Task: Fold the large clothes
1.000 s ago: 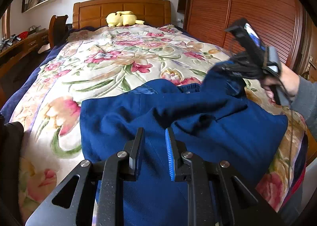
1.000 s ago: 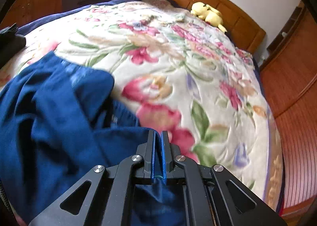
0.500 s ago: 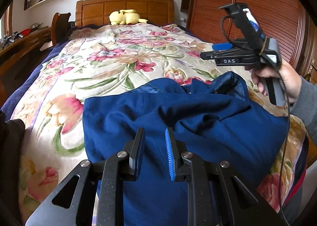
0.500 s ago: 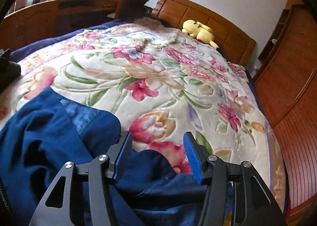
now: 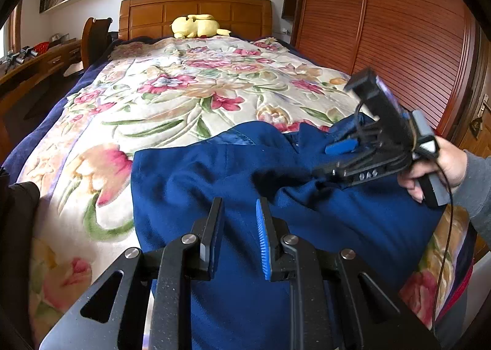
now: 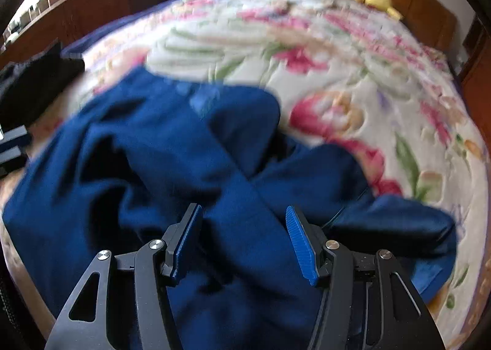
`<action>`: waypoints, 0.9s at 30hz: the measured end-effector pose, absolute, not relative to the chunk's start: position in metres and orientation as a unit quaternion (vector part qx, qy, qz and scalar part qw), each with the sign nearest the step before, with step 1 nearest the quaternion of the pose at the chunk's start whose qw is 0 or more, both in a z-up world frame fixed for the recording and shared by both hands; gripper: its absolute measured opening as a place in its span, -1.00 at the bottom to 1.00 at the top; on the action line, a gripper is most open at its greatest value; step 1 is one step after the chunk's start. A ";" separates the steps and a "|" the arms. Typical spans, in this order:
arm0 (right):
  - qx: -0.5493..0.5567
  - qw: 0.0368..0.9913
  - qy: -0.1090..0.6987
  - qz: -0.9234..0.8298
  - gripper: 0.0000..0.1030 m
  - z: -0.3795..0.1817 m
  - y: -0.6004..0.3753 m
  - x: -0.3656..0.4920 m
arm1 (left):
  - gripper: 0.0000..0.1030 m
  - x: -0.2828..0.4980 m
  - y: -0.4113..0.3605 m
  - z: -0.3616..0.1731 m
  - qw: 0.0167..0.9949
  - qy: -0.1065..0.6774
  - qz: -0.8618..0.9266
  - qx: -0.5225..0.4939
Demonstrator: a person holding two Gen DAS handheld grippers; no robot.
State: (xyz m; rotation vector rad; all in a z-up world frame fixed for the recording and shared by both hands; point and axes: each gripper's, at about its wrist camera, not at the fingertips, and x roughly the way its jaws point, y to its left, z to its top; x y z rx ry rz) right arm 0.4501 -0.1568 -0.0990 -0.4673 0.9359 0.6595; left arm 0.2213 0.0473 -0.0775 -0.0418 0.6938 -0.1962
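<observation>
Blue garment blurred, near edge cut off

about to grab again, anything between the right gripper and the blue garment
Nothing visible does. The right gripper hangs with jaws apart directly over the rumpled blue garment on the floral bedspread; only bare cloth lies below its fingers.
</observation>
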 end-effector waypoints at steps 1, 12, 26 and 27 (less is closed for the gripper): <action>-0.222 0.812 0.444 0.307 0.14 -0.103 -0.157 0.452 | -0.58 0.222 0.048 -0.078 0.935 0.340 -0.096 -0.021; -0.283 0.825 0.370 0.320 -0.87 -0.078 -0.118 0.460 | -0.58 0.223 0.049 -0.079 0.935 0.341 -0.097 -0.024; -0.225 0.896 0.300 0.240 0.08 -0.047 -0.107 0.495 | -0.58 0.224 0.052 -0.085 0.931 0.352 -0.093 -0.027; -0.222 0.899 0.298 0.231 0.10 -0.043 -0.118 0.493 | -0.58 0.224 0.051 -0.084 0.930 0.353 -0.095 -0.027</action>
